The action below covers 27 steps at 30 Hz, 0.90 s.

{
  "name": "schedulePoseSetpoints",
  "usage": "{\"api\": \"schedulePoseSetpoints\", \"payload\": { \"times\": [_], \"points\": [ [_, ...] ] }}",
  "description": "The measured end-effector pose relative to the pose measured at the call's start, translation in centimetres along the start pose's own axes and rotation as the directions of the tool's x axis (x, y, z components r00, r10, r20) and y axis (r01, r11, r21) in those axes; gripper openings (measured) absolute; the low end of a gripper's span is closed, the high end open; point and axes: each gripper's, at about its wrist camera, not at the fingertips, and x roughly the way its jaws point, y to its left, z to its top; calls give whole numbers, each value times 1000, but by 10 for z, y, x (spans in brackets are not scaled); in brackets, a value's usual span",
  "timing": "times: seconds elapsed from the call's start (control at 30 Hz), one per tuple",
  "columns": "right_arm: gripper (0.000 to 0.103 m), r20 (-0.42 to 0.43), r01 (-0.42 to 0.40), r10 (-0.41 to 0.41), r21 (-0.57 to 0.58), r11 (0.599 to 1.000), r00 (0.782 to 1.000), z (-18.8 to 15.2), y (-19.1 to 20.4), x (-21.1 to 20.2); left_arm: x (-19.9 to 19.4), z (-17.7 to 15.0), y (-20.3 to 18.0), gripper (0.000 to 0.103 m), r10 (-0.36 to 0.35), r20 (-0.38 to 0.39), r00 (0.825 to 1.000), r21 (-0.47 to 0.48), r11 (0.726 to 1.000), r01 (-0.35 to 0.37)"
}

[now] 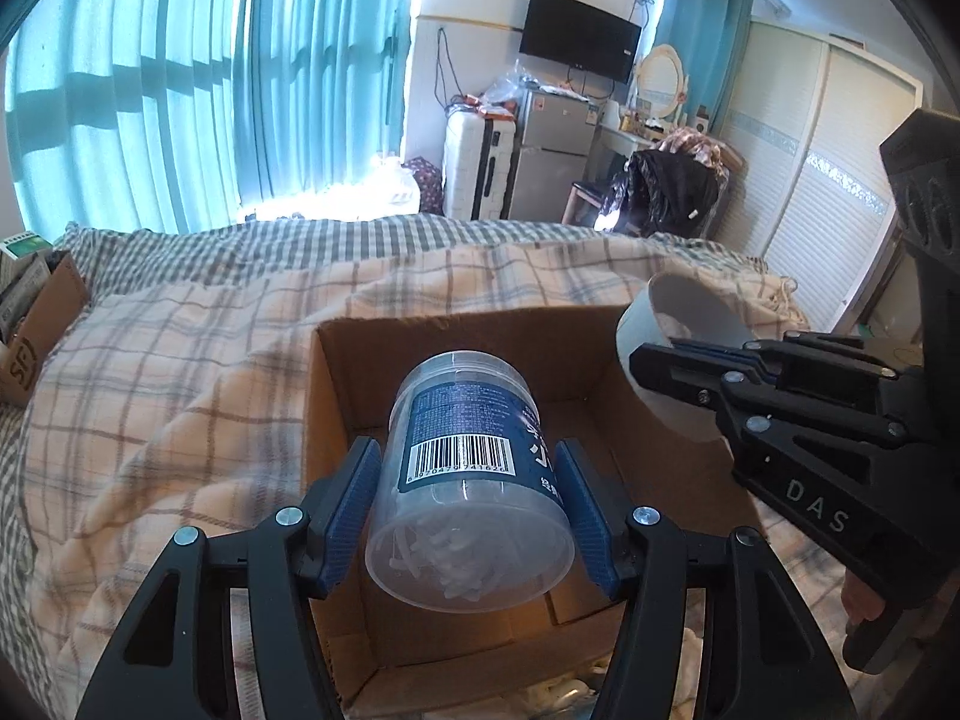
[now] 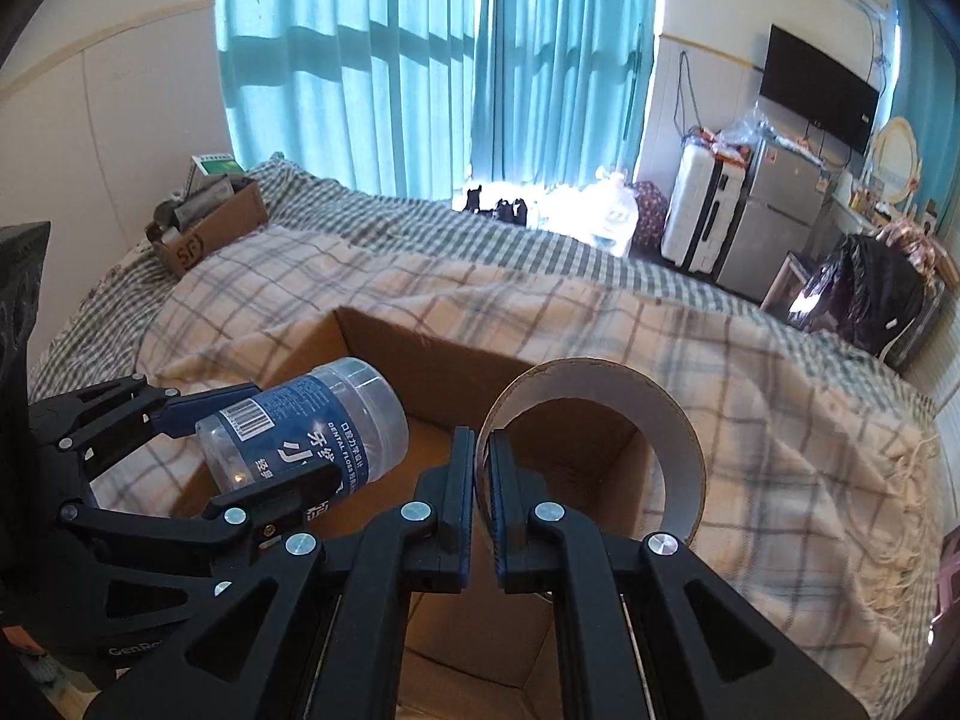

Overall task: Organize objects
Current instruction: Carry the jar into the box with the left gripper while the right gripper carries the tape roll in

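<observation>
Clamped between the blue pads of my left gripper (image 1: 468, 516) is a clear plastic jar of dental floss picks (image 1: 465, 480), lying on its side with its base toward the camera and its lid pointing away. Beneath everything spreads the bed (image 2: 420, 222), covered by a pale plaid blanket (image 2: 750, 396) over a green checked sheet. On the blanket sits an open cardboard box (image 1: 432, 336), flaps up; I see brown board inside and cannot tell what else it holds. The jar hangs over the box's left half, above the floor of it and touching nothing but my pads. My right gripper (image 2: 483, 474) has its fingers pinched on the near wall of a roll of tape (image 2: 648, 414), one finger inside the ring and one outside, so the roll stands on edge with its hollow facing the camera. From the left wrist view the roll hangs over the box's right rim, just beside the jar but apart from it. Far off at the head of the bed rests a smaller cardboard carton (image 2: 210, 222) stuffed with small packages.
</observation>
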Motion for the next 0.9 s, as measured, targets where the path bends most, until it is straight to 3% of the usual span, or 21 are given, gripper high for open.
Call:
{"api": "schedulePoseSetpoints", "payload": {
  "times": [0.27, 0.33, 0.37, 0.4, 0.57, 0.73, 0.8, 0.9],
  "points": [
    [6, -2, -24, 24, 17, 1000, 1000, -9, -6, 4, 5, -7, 5, 62, -19, -9, 1000, -36, 999, 19],
    [7, 12, -21, 21, 28, 999, 1000, -7, -6, -1, 0, -5, 4, 66, -26, 3, 1000, -40, 999, 26],
    [9, 14, -19, 18, 32, 999, 1000, -6, -7, -3, -4, -4, 4, 75, -23, 12, 1000, -41, 999, 23],
    [15, 18, -12, 12, 33, 999, 1000, -6, -8, -7, -7, -2, 4, 84, -15, 18, 1000, -41, 999, 16],
    [48, 38, 42, -43, 38, 998, 998, -8, -8, -34, -27, -2, 4, 86, 13, 34, 999, -53, 999, -12],
    [56, 74, 78, -82, 49, 996, 994, -11, -5, -80, -62, -5, 1, 91, 57, 43, 997, -61, 997, -54],
    [66, 103, 97, -101, 47, 994, 990, -12, 0, -106, -81, -6, -1, 98, 72, 57, 996, -62, 996, -68],
    [71, 147, 106, -111, 40, 994, 983, -17, 7, -148, -112, -8, -6, 100, 89, 77, 993, -51, 995, -85]
  ]
}}
